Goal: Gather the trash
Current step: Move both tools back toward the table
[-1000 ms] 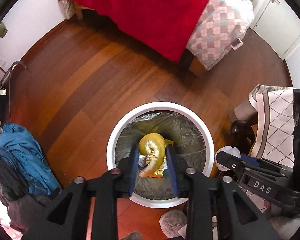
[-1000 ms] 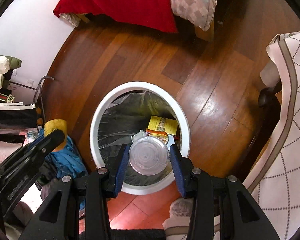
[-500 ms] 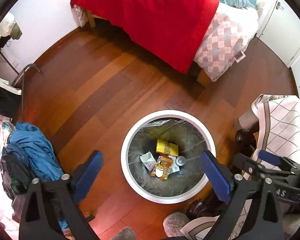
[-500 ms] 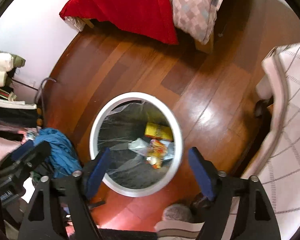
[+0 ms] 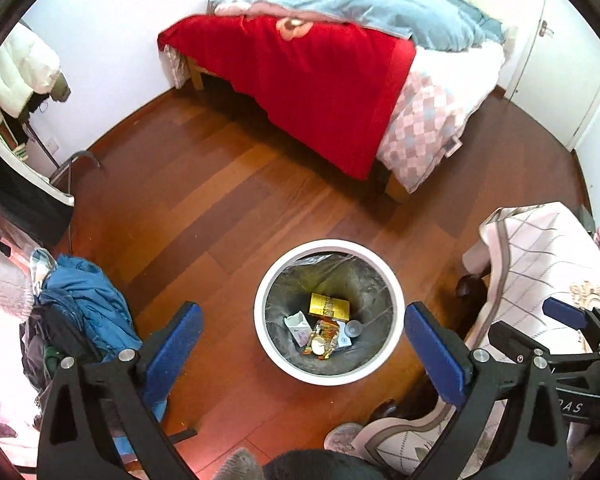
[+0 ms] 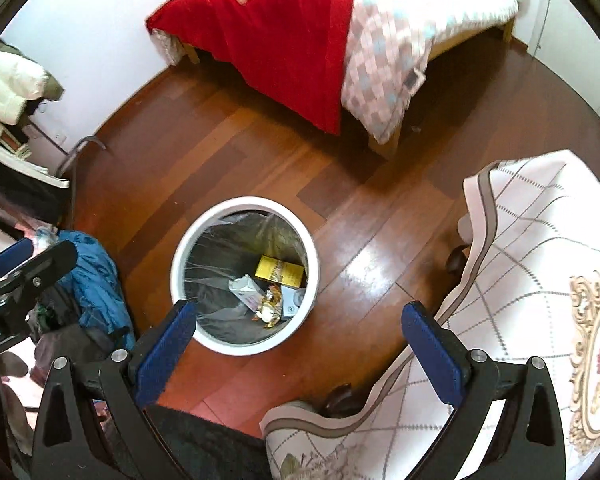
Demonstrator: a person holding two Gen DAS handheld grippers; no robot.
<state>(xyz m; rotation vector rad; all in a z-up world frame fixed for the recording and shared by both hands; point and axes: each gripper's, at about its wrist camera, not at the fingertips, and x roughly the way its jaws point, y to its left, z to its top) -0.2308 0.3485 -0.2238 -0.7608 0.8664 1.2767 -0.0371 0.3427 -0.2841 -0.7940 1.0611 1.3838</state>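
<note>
A white round trash bin (image 5: 396, 322) with a clear liner stands on the wooden floor; it also shows in the right wrist view (image 6: 176, 276). Inside lie a yellow box (image 5: 329, 305), a white carton (image 5: 298, 323), a gold wrapper (image 5: 322, 338) and a clear plastic cup (image 5: 354, 327). My left gripper (image 5: 302, 354) is open and empty, high above the bin. My right gripper (image 6: 298, 350) is open and empty, above the bin's right side.
A bed with a red blanket (image 5: 308, 76) stands at the back. A pile of blue clothes (image 5: 84, 304) lies left of the bin. A table with a patterned white cloth (image 6: 540, 280) stands to the right. A coat rack (image 5: 16, 80) is at far left.
Both grippers opened and dropped their loads, the gold wrapper and the clear cup, into the bin. Both then rose and pulled back, so the bin looks smaller.
</note>
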